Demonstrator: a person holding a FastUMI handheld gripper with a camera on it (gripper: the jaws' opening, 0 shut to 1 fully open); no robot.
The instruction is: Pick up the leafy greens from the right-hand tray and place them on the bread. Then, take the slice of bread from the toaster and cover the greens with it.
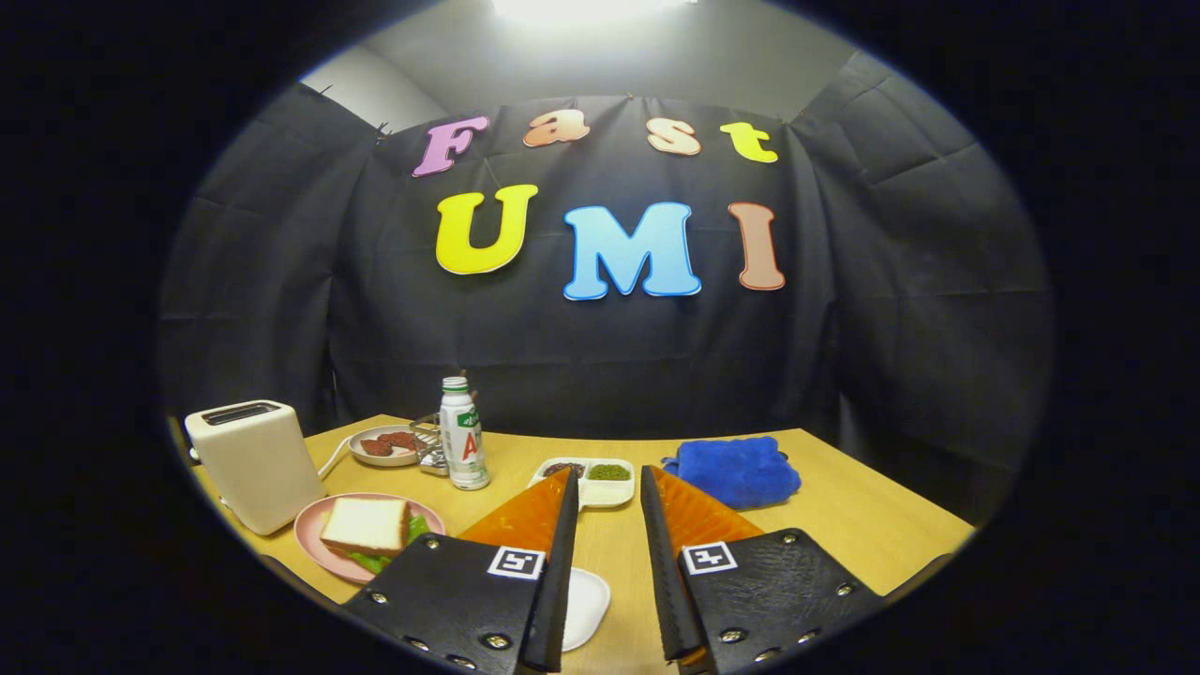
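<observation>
On the near-left pink plate (314,544): bread (364,525) covers greens (375,562) | soft, crushable; grip edges | gripper (605,487) jaws apart, empty

Camera rides the claw (605,487), facing forward (above the table (844,525)).

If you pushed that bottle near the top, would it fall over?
Probably. The bottle stands tall and narrow on the table, so a high push could tip it, and it might then roll. It looks like light plastic. The tongs are open, nowhere near it.
</observation>
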